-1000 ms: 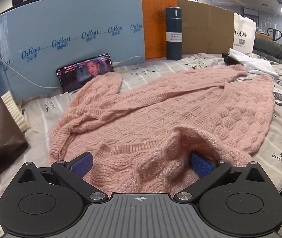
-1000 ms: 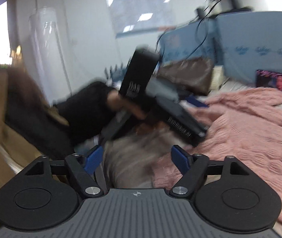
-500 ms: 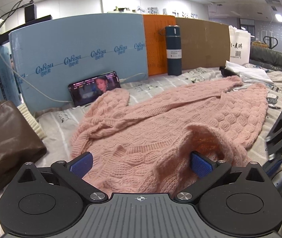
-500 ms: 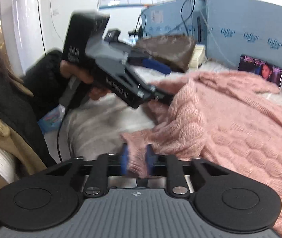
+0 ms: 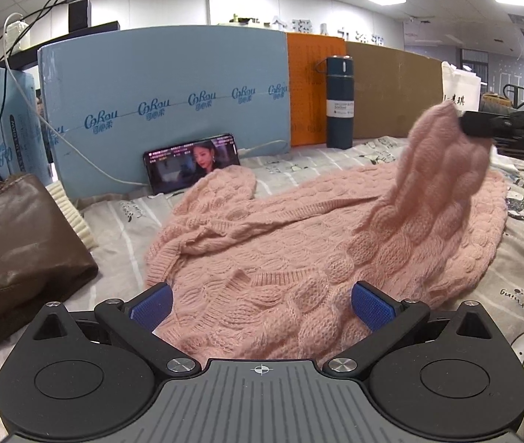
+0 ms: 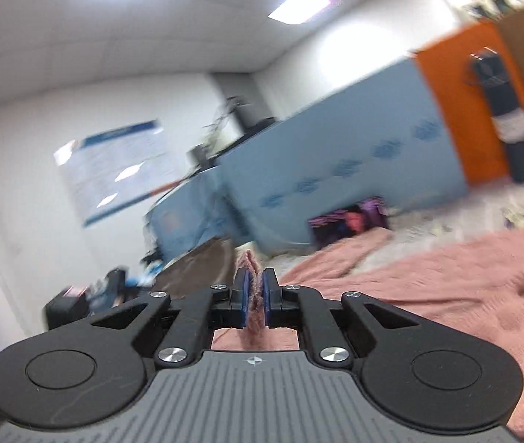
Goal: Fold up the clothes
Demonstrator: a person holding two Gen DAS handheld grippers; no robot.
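A pink knitted sweater (image 5: 299, 243) lies spread on the patterned sheet (image 5: 520, 295). My left gripper (image 5: 260, 304) is open, its blue pads on either side of the sweater's near edge, not closed on it. My right gripper (image 6: 254, 301) is shut on a fold of the sweater (image 6: 428, 295). In the left wrist view it shows at the right (image 5: 479, 127), holding a part of the sweater lifted above the bed.
A phone (image 5: 192, 166) leans on blue foam boards (image 5: 166, 103) at the back, a cable running to it. A dark blue flask (image 5: 339, 101) stands by orange and brown boards. A brown leather bag (image 5: 14, 243) lies at the left. A white bag (image 5: 461, 85) is far right.
My right gripper closed on the sweater's near edge and lifted it up and to the right. My left gripper stayed open and rose slightly.
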